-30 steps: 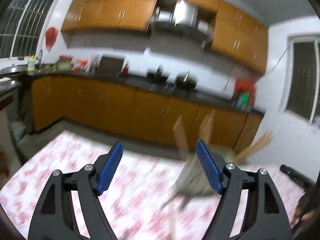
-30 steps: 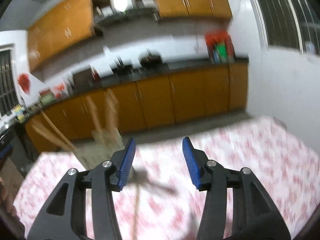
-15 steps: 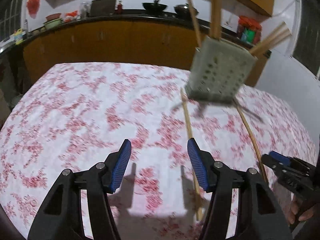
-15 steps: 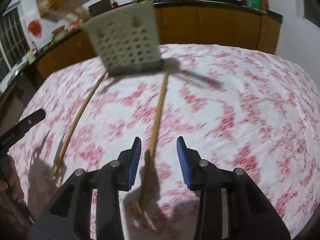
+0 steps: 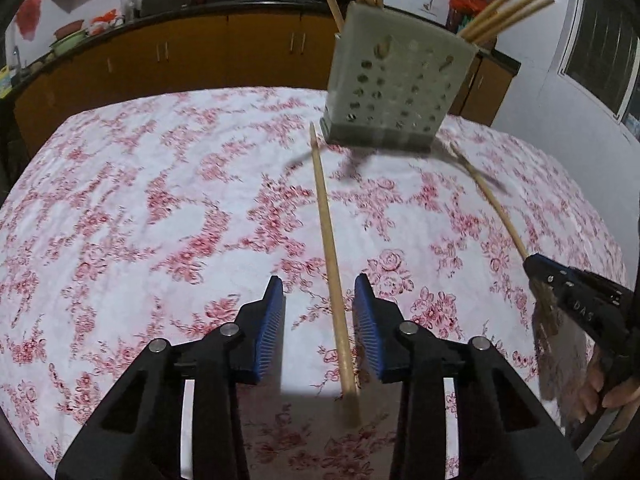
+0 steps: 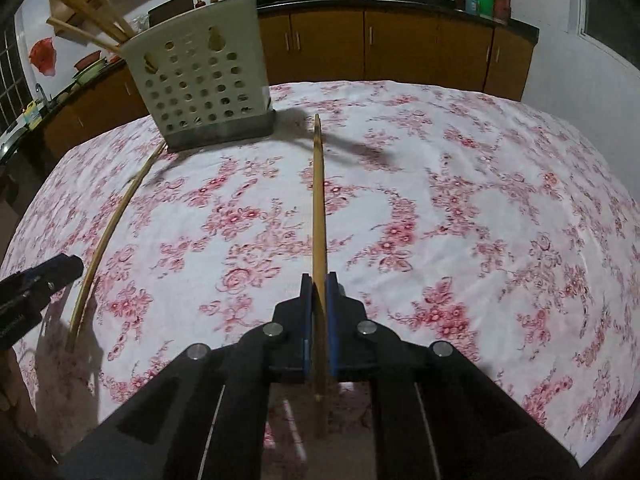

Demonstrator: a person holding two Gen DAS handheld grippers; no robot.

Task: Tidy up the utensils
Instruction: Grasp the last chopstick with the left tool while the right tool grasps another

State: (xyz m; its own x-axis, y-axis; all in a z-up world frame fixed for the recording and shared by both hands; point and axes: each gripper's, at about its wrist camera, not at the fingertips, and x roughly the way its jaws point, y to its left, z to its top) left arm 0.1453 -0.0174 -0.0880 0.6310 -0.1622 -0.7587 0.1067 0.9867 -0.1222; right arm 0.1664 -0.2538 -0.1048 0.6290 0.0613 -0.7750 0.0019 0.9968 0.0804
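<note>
A white perforated utensil holder with several wooden chopsticks stands at the far side of the table; it also shows in the right wrist view. My left gripper is open, low over the cloth, its jaws either side of a wooden chopstick that lies toward the holder. My right gripper is shut on another chopstick lying on the cloth. In the left wrist view that chopstick and the right gripper are at the right. In the right wrist view the left chopstick curves at the left.
The table carries a white cloth with red flowers. Brown kitchen cabinets and a dark counter with pots run behind it. A white wall and window are at the right.
Both grippers came down from facing the room to the tabletop. The left jaws narrowed around one chopstick. The right jaws closed on the other chopstick.
</note>
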